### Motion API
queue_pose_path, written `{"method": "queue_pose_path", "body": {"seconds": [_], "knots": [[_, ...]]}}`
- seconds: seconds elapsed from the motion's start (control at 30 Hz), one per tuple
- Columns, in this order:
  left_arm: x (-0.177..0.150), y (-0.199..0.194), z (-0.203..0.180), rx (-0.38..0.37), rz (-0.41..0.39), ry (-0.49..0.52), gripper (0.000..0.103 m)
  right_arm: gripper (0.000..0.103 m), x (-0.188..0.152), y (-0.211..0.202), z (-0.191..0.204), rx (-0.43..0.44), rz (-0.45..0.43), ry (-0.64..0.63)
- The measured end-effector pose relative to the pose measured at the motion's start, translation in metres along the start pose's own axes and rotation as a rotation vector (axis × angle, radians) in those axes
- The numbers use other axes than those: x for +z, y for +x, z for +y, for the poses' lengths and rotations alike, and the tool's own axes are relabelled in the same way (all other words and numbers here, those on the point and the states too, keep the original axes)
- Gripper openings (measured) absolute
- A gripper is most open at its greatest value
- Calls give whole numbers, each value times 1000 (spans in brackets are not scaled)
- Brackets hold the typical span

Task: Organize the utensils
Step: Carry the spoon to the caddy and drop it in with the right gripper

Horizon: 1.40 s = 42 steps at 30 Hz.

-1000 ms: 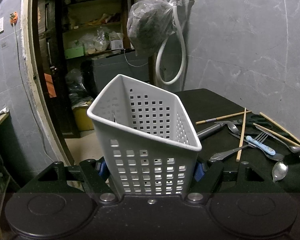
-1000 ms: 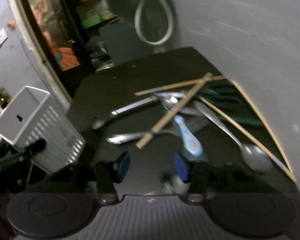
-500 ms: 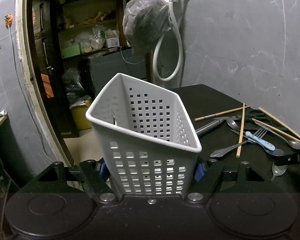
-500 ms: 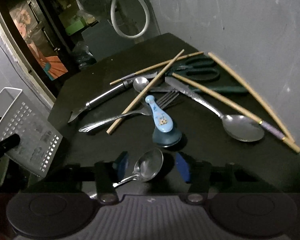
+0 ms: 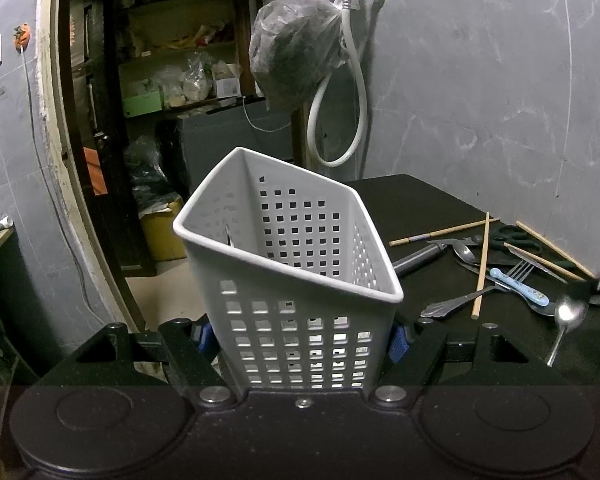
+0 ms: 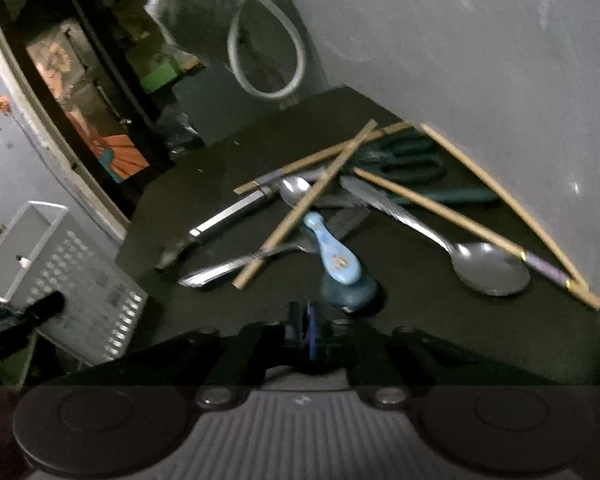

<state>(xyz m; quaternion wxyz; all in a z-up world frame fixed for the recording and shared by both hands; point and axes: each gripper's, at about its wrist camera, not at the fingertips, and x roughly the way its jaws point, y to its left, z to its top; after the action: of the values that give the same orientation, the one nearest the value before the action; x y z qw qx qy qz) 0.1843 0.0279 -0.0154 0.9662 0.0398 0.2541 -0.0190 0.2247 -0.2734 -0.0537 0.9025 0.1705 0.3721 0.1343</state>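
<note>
The small spoon [image 5: 570, 314] is shiny. Its round end points away and its thin handle points back and down. It sits at the near edge of the dark surface [image 5: 420, 208]. The right hand-held gripper [image 6: 309, 332] has just been closing and now pinches the spoon's round end. The left hand-held gripper [image 5: 302, 336] squeezes the white basket [image 5: 284, 264], which leans over. Inside it only its holey walls show.

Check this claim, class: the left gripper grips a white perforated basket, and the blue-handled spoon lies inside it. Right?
Not quite. The left gripper does grip the white perforated basket, but the blue-handled spoon lies on the black table among other utensils, as the left wrist view shows.
</note>
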Motion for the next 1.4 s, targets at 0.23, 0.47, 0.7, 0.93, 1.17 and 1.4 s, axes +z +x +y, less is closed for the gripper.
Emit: {"method": "queue_pose_path", "body": {"seconds": [0.23, 0.47, 0.7, 0.93, 1.17, 1.4], "knots": [[-3, -1, 2, -4, -13, -4, 77, 2, 43, -39, 57, 69, -143, -164], [-5, -3, 3, -10, -17, -3, 77, 2, 93, -74, 120, 206, -352, -289], [-5, -3, 2, -11, -18, -3, 77, 2, 118, -62, 176, 297, -429, -450], [-5, -3, 2, -10, -18, -4, 77, 2, 81, -26, 222, 281, -367, -649], [-5, -4, 2, -9, -19, -6, 77, 2, 25, 2, 249, 229, -293, -821], [-5, -5, 2, -9, -20, -4, 77, 3, 7, 9, 256, 224, -243, -848]]}}
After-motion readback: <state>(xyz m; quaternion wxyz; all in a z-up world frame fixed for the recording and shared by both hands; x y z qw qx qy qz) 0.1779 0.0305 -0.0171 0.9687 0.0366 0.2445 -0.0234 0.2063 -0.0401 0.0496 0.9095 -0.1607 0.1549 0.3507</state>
